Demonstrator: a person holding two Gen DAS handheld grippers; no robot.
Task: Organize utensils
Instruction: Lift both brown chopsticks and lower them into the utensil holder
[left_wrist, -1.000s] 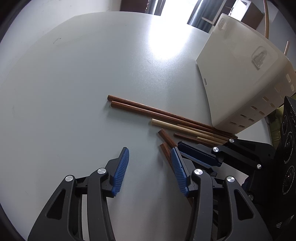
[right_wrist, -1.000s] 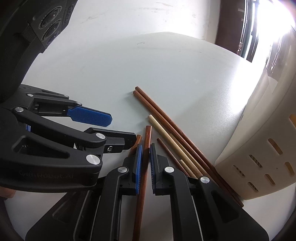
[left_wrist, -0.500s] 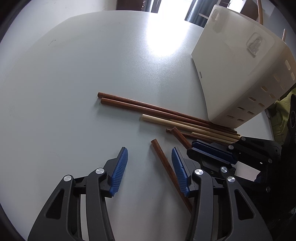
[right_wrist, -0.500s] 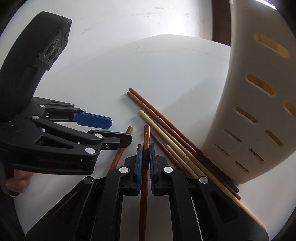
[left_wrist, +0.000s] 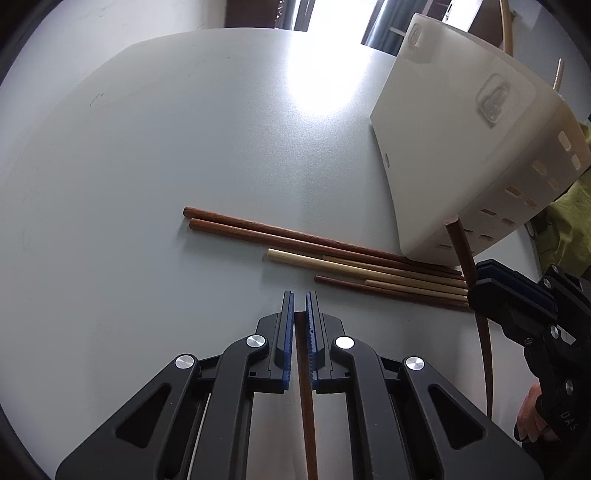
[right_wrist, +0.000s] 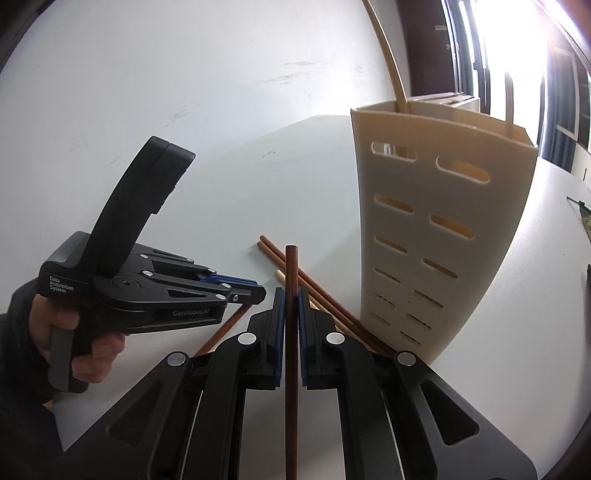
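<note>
1. Where the left claw (left_wrist: 300, 295) hangs just over the white table (left_wrist: 147, 166), its jaws are pinched on a dark chopstick (left_wrist: 306, 398) that runs back between them.
2. Right claw (right_wrist: 291, 291) grips another dark stick (right_wrist: 290, 266), its tip poking out past the jaws beside the cream holder (right_wrist: 436, 229).
3. Loose chopsticks (left_wrist: 332, 254) lie ahead of the left claw, against the holder's base.

Several chopsticks (left_wrist: 325, 254), dark brown and pale wood, lie side by side on the surface, their far ends against the foot of a cream slotted utensil holder (right_wrist: 436, 229). The holder stands upright with pale sticks (right_wrist: 388, 55) inside. Two more dark chopsticks, one (left_wrist: 306, 406) low and level, another (right_wrist: 291, 332) raised, are each pinched in a tool.
</note>
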